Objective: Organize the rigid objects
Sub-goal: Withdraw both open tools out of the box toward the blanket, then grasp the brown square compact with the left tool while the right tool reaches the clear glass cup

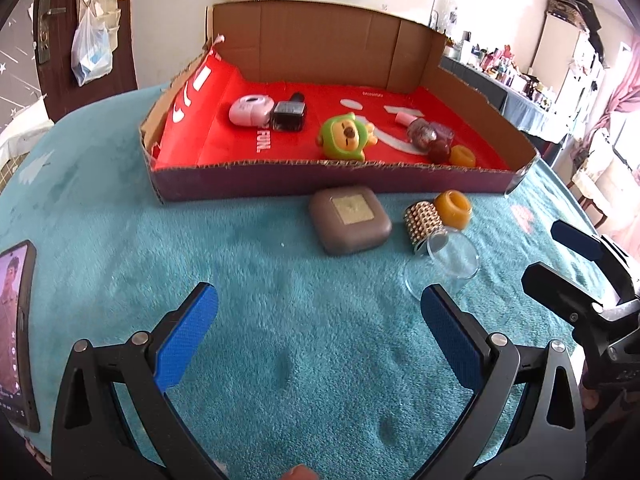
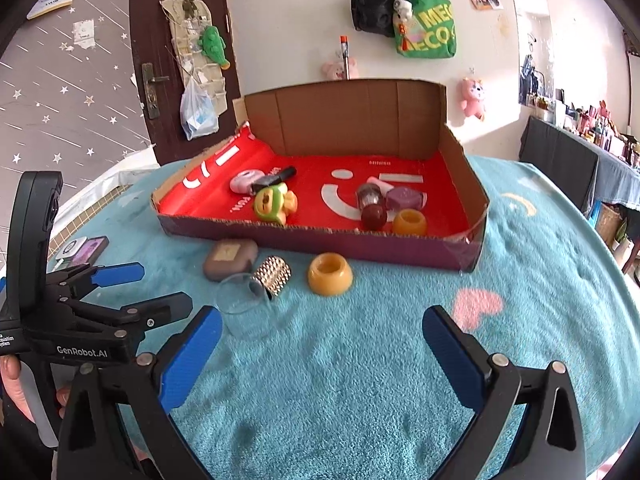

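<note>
Three loose things sit on the teal blanket [image 1: 120, 220] just outside the near wall of the cardboard tray [image 1: 320, 184], at the centre of the left wrist frame: a brown square case [image 1: 350, 219], a studded gold cylinder [image 1: 425, 222] with a clear glass cup [image 1: 444, 266] lying against it, and an amber ring-shaped piece [image 1: 453, 208]. The case lies close to the tray wall without clearly touching it; the cylinder and amber piece touch or nearly touch each other.

Inside the tray, on its red lining, a green and yellow toy [image 1: 345, 138] stands near the front wall, a pink round gadget [image 1: 251, 110] and a black bottle [image 1: 289, 114] sit together at the frame's upper left, and a dark red ball [image 2: 374, 216] with a second amber ring [image 2: 409, 222] lies toward the right corner. The red floor between the toy and the pink gadget is open.

The left gripper [image 1: 318, 312] has its blue fingers spread wide over bare blanket at the bottom of its frame, holding nothing. The right gripper [image 2: 322, 334] is likewise spread wide and empty. Bare blanket lies between each gripper and the loose things. A phone [image 1: 16, 332] lies at the left edge of the left wrist frame.
</note>
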A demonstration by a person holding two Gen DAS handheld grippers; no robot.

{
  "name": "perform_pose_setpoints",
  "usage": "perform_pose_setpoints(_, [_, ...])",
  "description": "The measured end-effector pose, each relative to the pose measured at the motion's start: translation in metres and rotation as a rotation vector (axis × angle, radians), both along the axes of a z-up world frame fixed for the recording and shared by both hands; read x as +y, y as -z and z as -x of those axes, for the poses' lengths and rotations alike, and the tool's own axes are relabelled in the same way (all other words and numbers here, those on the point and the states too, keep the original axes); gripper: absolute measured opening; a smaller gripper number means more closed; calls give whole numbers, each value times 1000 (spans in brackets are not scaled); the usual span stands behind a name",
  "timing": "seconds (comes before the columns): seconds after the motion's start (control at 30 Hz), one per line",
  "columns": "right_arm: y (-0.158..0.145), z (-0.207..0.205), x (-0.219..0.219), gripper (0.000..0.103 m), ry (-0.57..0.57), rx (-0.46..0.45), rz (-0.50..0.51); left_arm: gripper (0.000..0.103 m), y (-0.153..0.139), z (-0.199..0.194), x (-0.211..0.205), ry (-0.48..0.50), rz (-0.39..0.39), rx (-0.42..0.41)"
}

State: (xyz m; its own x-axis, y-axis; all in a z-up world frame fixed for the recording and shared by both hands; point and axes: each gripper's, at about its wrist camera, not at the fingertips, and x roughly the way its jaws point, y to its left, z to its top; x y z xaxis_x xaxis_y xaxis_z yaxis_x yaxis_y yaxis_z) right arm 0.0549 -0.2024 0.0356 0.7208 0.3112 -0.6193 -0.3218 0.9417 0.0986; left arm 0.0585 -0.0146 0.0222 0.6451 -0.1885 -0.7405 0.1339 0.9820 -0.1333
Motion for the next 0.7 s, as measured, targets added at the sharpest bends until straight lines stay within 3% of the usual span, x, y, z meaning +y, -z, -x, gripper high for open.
perform_pose_setpoints(0.57, [22, -4, 22, 98, -72, 66, 33, 103, 7, -44, -6, 1, -6, 94])
perform_pose_setpoints(0.7, [25, -4, 23, 98, -75, 75, 39, 103, 10, -58, -12, -46, -51, 106])
